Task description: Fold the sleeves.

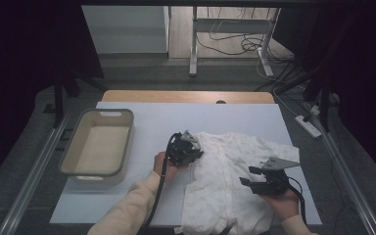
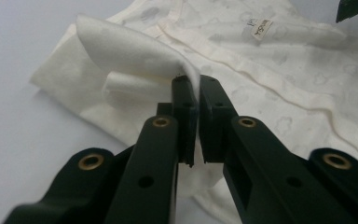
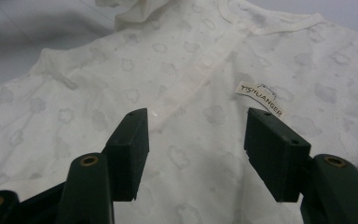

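Lab: curtained rig, loose floor cables [image 1: 230, 41]

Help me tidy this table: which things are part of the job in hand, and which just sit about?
In use: white baby garment; left gripper, shut on its sleeve; right gripper, open above it.
Idle: empty basin; desk frame and cables behind the table.

The tongs [image 3: 196, 156] hover spread above the cloud-print baby garment [image 3: 121, 84], seemingly clear of its label [image 3: 261, 99].
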The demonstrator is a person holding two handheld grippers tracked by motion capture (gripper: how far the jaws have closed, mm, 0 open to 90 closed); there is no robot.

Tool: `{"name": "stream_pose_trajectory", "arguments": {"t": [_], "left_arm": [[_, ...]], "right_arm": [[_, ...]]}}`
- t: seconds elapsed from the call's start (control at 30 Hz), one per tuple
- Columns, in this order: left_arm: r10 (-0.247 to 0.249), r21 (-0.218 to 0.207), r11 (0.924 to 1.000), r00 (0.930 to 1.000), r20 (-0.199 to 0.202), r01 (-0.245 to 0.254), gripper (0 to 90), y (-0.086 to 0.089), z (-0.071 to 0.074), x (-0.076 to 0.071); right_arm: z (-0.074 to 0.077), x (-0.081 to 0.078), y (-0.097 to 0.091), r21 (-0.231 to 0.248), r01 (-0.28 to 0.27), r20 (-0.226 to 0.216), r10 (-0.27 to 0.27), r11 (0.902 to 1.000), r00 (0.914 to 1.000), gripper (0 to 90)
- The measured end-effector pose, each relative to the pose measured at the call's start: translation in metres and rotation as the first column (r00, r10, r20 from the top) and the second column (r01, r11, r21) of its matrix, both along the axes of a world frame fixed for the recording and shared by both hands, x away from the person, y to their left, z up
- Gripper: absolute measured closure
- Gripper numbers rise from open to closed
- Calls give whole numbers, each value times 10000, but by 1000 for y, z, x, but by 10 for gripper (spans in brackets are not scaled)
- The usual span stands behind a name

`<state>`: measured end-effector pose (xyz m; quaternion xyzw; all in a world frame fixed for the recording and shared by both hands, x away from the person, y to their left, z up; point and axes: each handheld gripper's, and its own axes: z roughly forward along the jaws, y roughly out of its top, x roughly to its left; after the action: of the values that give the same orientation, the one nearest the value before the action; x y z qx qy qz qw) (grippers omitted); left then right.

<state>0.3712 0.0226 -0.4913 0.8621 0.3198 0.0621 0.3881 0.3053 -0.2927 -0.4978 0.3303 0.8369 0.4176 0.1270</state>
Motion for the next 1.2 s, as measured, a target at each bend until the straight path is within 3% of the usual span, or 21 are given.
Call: {"name": "stream_pose_trajectory", "arguments": {"t": [0.1, 0.13, 0.23, 0.27, 0.5, 0.73, 1.07, 1.2], "left_arm": [[-348, 122, 9993, 9994, 12, 348, 827, -14, -2, 1], [-464, 166, 9988, 9989, 28, 463, 777, -17, -3, 0], [-521, 263, 9983, 9986, 46, 520, 427, -19, -1, -3], [-407, 171, 9990, 9991, 94, 406, 380, -15, 1, -4], [387, -94, 9992, 9991, 150, -385, 334, 20, 10, -2], [1053, 243, 9941, 9944, 60, -1054, 341, 41, 6, -4], [1099, 401, 9932, 9939, -54, -1096, 341, 53, 2, -7], [1128, 447, 9927, 9935, -130, -1121, 338, 54, 0, -7]], "right_arm": [[-1, 1, 1, -4, -1, -15, 1, 10000, 10000, 399], [-1, 1, 1, -13, 7, -13, -7, 10000, 10000, 399], [-1, 1, 0, -7, 25, -24, -25, 10000, 10000, 399], [-1, 0, 0, -8, 23, -15, -23, 10000, 10000, 399], [0, 0, 0, -20, -12, 6, 12, 10000, 10000, 399], [0, 1, 9, 21, -128, 73, 128, 9999, 9999, 399], [3, 7, 44, -240, -908, 186, 912, 9956, 9957, 399], [4, 14, 52, -12, -932, 163, 932, 9956, 9955, 400]]}}
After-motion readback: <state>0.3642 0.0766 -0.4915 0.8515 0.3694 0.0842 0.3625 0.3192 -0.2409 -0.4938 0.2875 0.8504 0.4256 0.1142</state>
